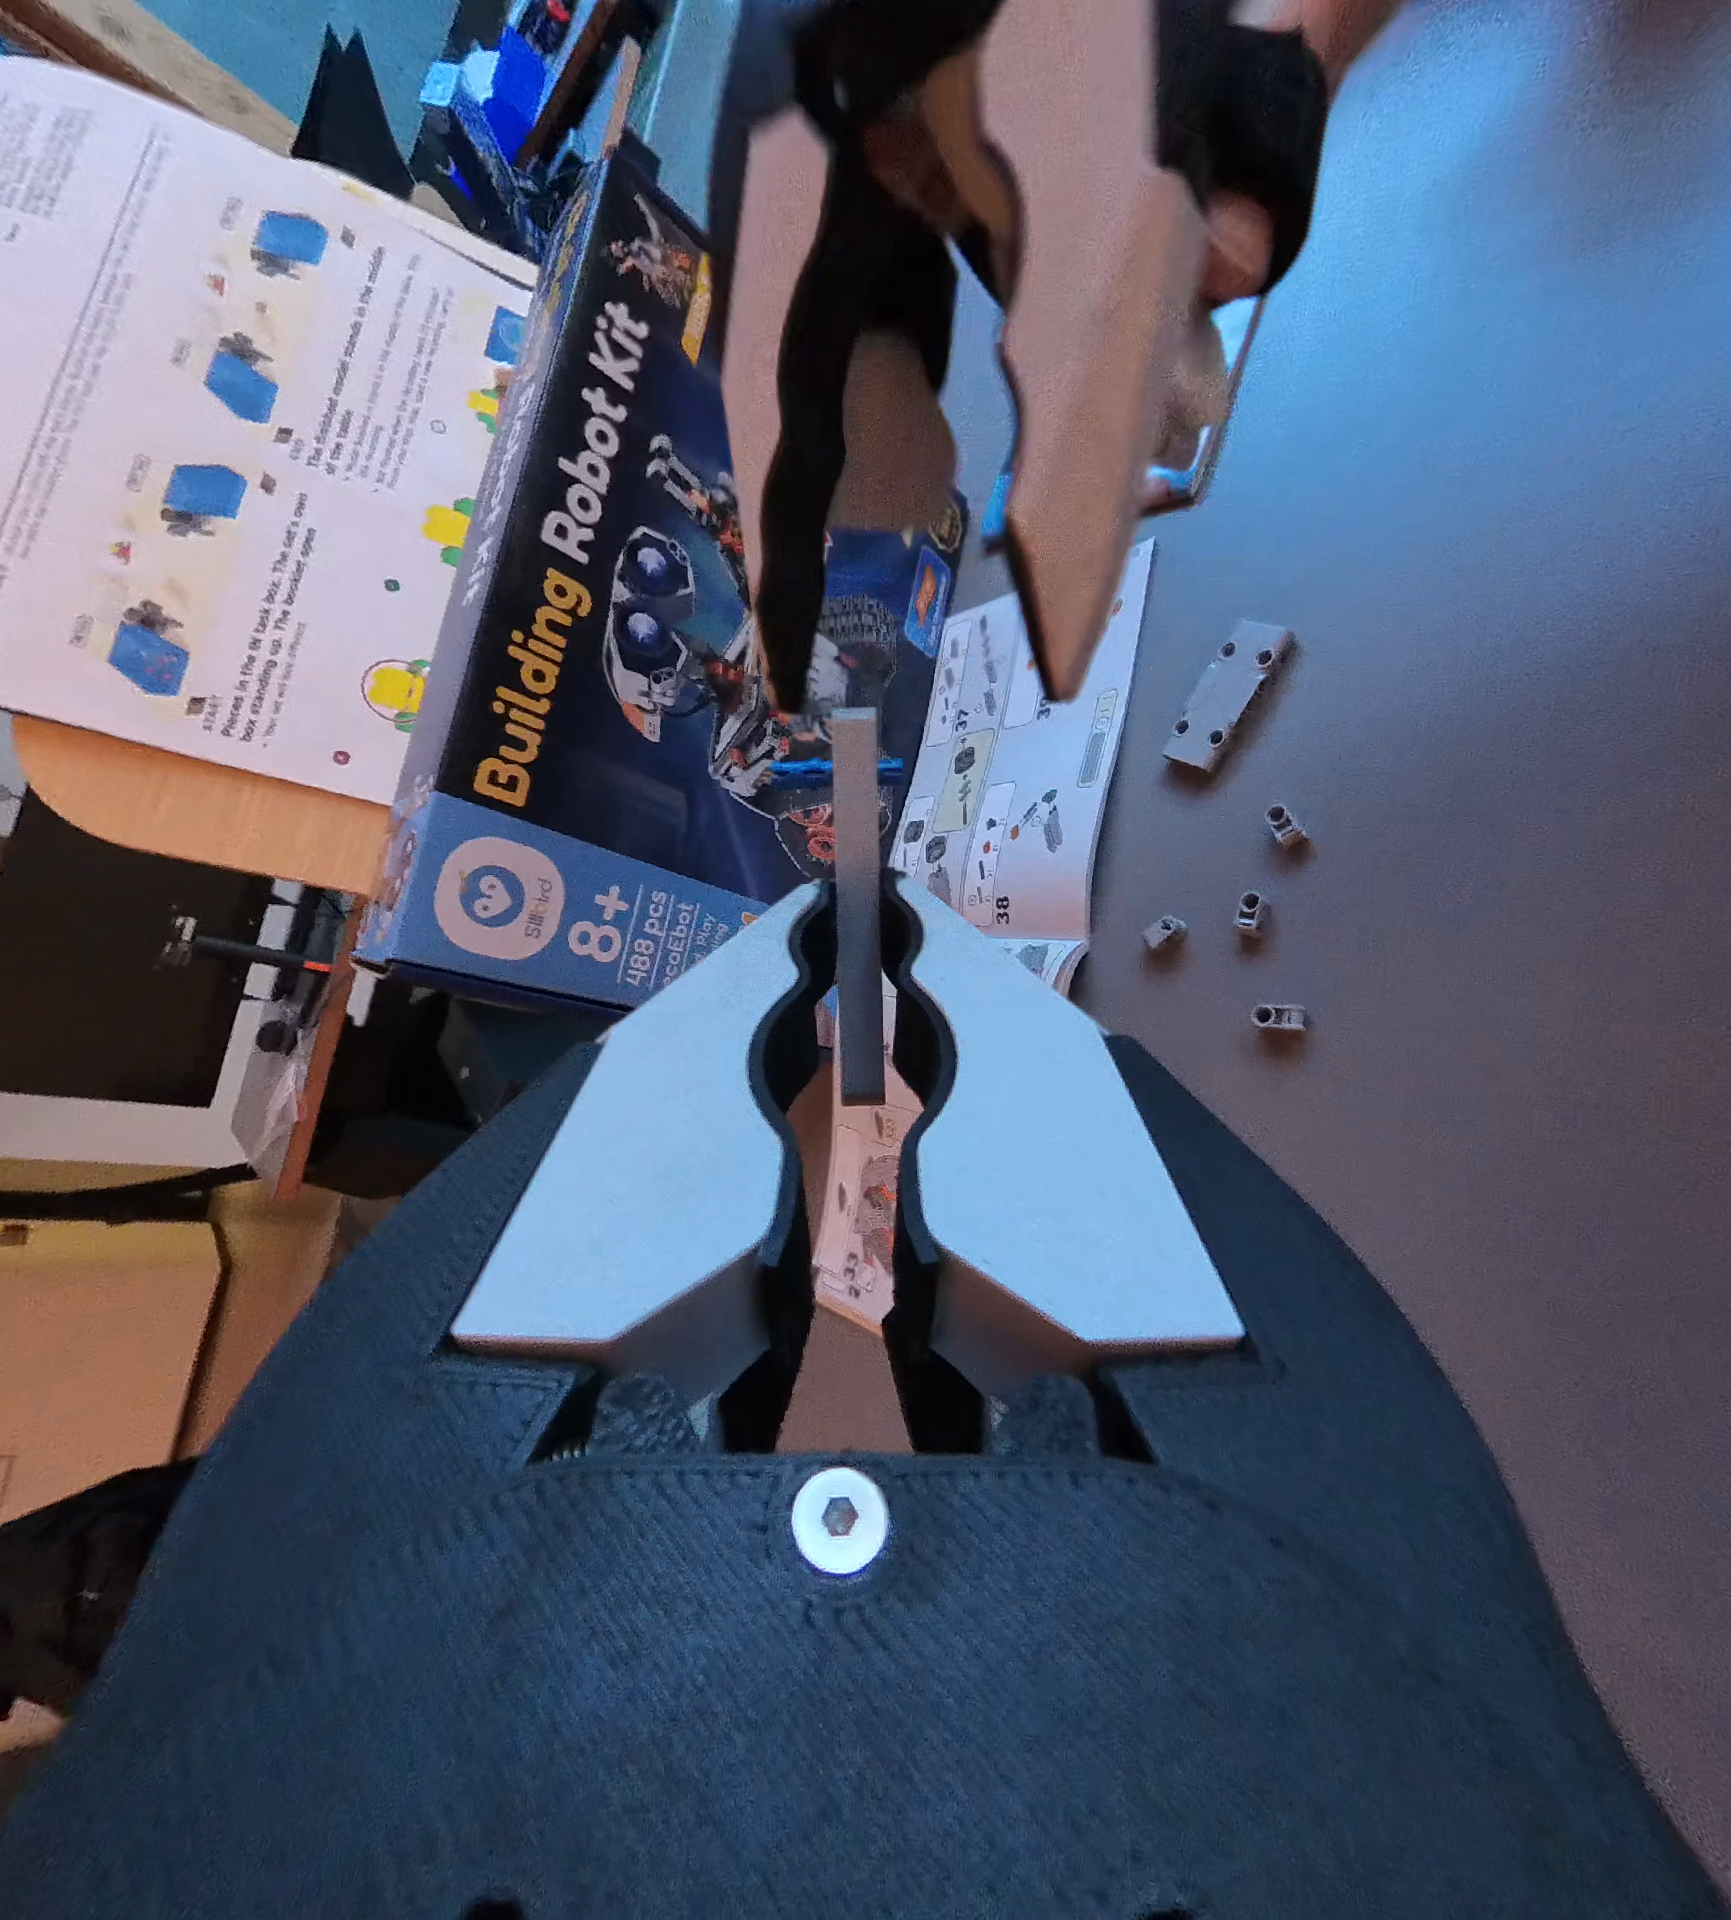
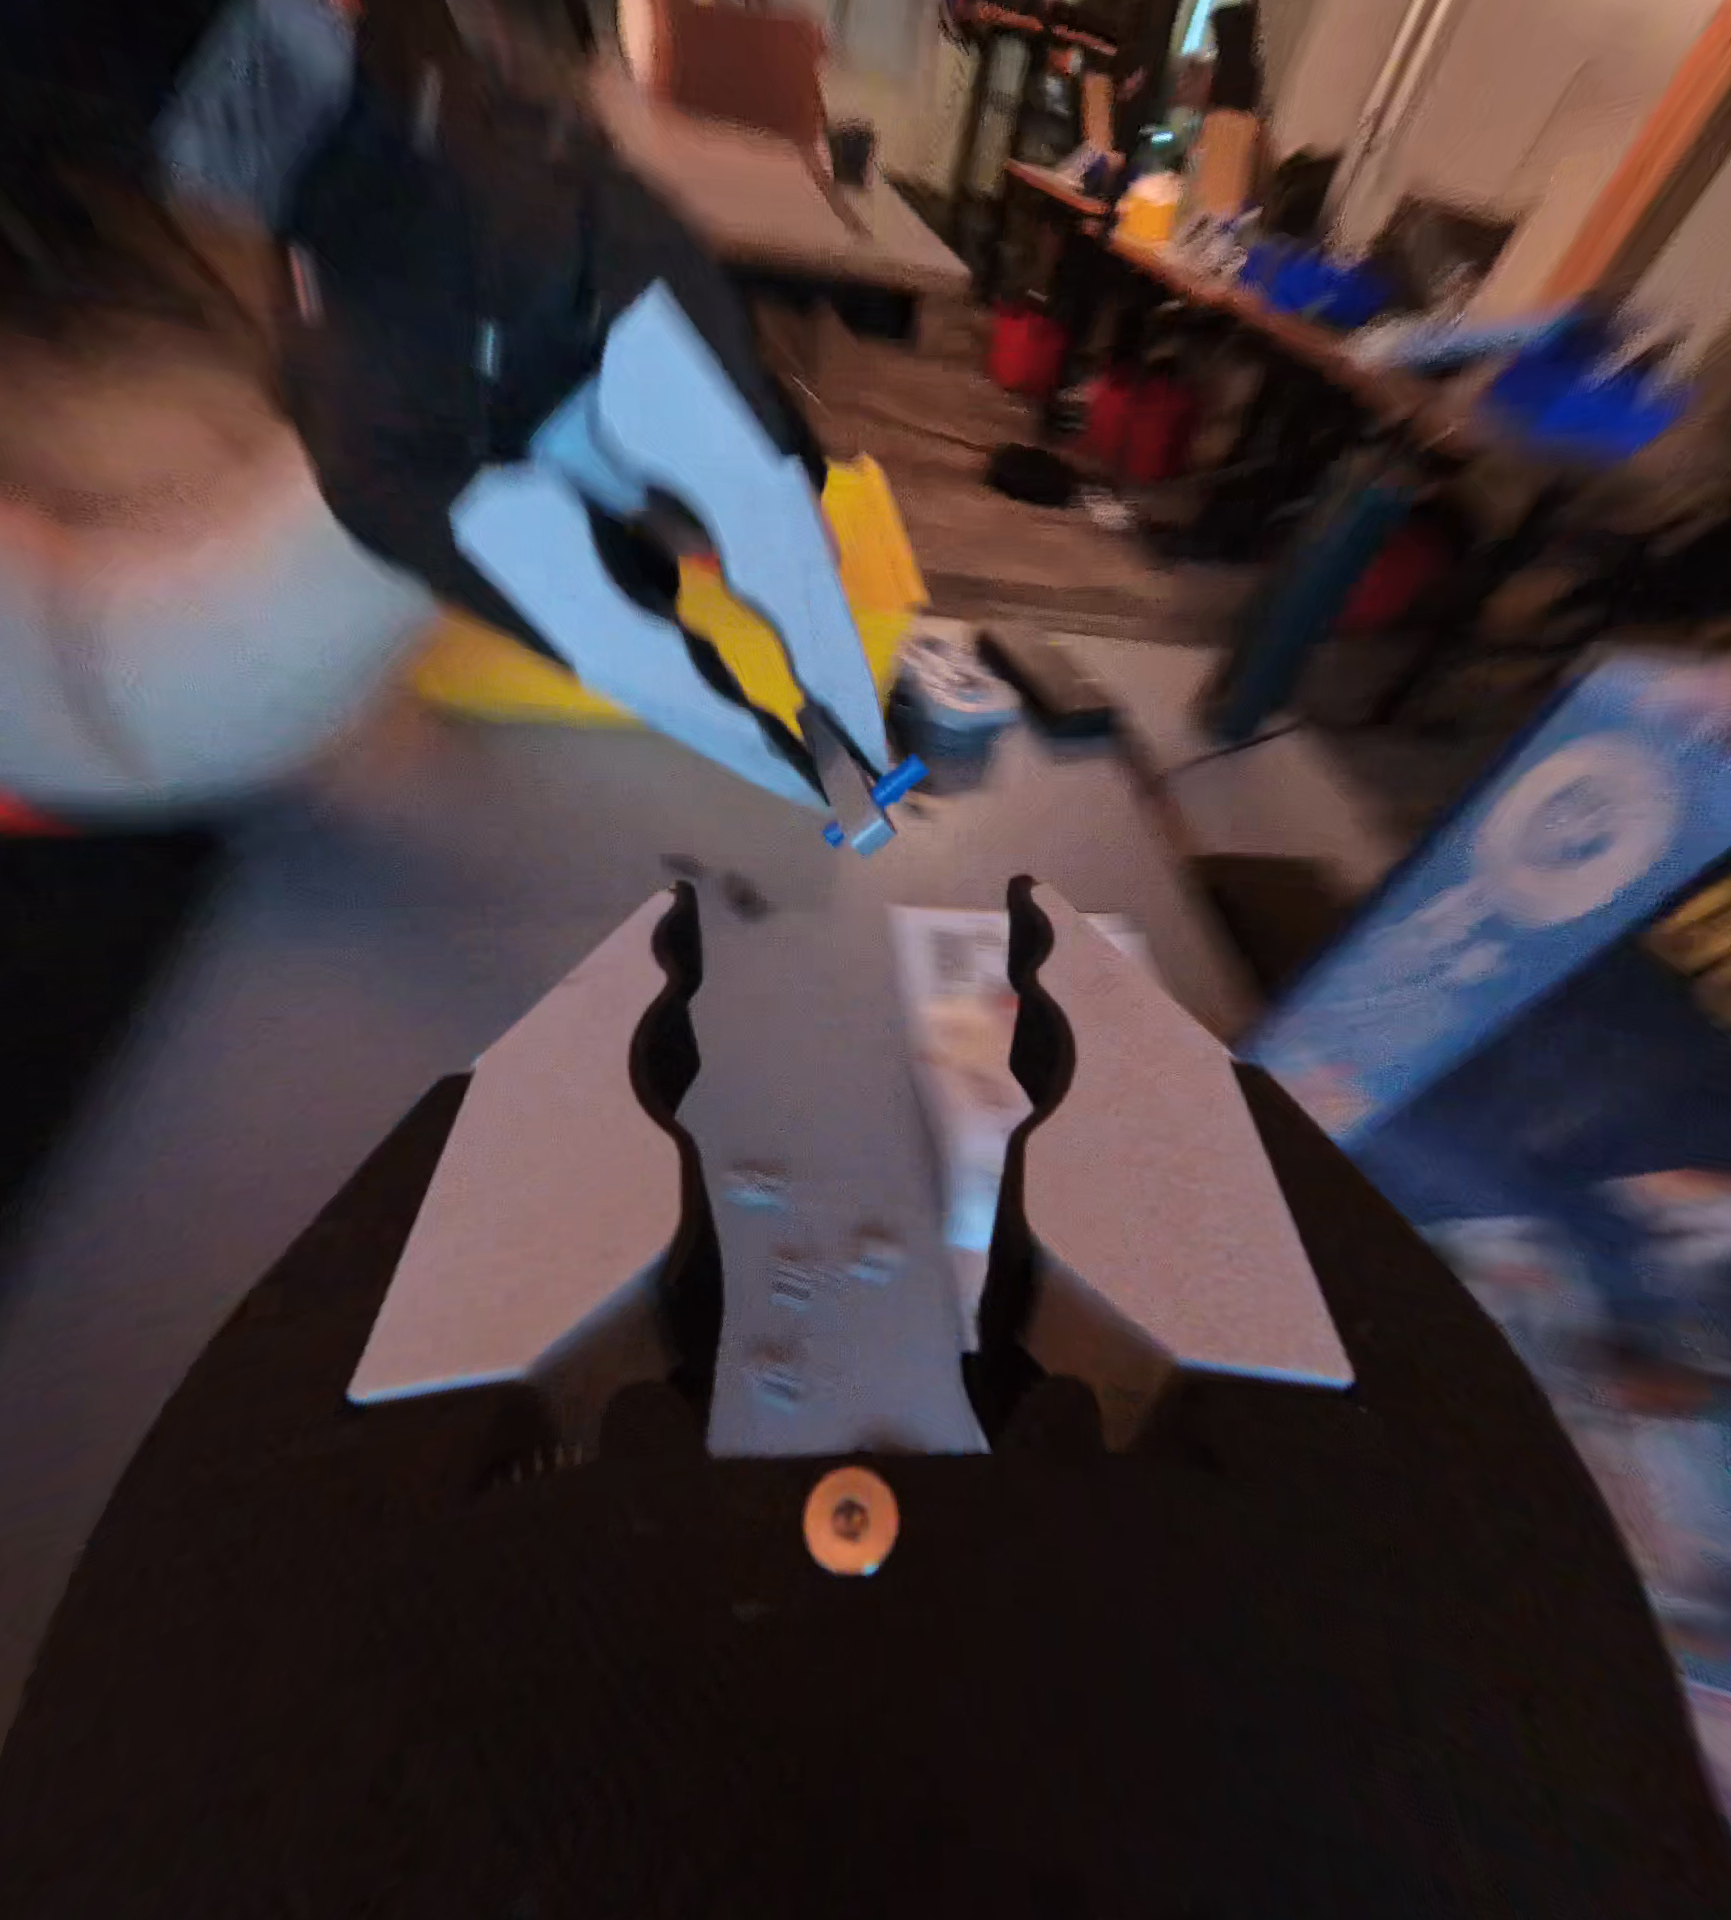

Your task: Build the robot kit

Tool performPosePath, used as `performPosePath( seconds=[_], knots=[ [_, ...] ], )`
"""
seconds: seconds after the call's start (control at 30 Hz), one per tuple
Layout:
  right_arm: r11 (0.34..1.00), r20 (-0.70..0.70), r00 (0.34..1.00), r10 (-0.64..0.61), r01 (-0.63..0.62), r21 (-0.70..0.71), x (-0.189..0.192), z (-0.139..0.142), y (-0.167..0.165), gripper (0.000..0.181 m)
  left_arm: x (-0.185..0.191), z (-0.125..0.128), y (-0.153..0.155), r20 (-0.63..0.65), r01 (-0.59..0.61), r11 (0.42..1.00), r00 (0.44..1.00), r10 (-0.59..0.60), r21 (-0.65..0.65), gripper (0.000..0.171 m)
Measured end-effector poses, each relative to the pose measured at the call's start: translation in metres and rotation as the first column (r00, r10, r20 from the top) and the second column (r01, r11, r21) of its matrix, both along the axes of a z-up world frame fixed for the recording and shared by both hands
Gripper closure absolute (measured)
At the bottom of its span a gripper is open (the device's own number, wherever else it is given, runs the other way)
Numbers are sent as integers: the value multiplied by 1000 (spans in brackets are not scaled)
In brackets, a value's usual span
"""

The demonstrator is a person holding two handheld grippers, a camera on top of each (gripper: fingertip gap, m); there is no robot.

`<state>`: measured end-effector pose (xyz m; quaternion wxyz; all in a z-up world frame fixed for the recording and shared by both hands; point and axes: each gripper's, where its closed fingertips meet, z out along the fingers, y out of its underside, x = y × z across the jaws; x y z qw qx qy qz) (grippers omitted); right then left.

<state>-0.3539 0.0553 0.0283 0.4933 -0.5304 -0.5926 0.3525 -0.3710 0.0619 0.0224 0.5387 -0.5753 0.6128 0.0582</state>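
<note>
My left gripper (image 1: 856, 894) is shut on a flat grey beam piece (image 1: 856, 831) that sticks out past the fingertips, with a blue pin (image 1: 840, 771) through its far end. In the right wrist view the left gripper (image 2: 845, 795) shows ahead, holding the grey piece (image 2: 866, 826) with the blue pin (image 2: 897, 779). My right gripper (image 2: 850, 894) is open and empty, just below and short of that piece. In the left wrist view the right gripper (image 1: 928, 686) hangs open just beyond the beam's far end.
A blue toy kit box (image 1: 622, 582) lies left of the grippers, with an open instruction booklet (image 1: 1027, 748) beside it. A grey beam (image 1: 1227, 694) and several small grey connectors (image 1: 1250, 912) lie on the dark table (image 1: 1515, 935). A printed sheet (image 1: 165, 395) lies at far left. The tips of both grippers are at nearly the same place.
</note>
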Motion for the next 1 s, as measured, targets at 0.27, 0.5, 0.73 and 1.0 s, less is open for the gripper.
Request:
performPosePath(
  seconds=[0.27,0.5,0.73,1.0],
  knots=[
    [798,286,947,-148,-57,601,-5,-26,-11,143,9,-26,-23,-161,91,993,982,-102,-71,166],
    [776,390,901,-188,-107,622,-6,-43,-16,159,10,-40,-32,-229,112,987,964,-137,-118,165],
    [759,431,880,-202,-137,636,-10,-50,-22,159,6,-47,-38,-236,116,974,958,-161,-195,165],
    [761,385,895,-223,-87,643,-13,-43,-19,161,4,-42,-33,-242,109,980,959,-148,-165,166]
  ],
)
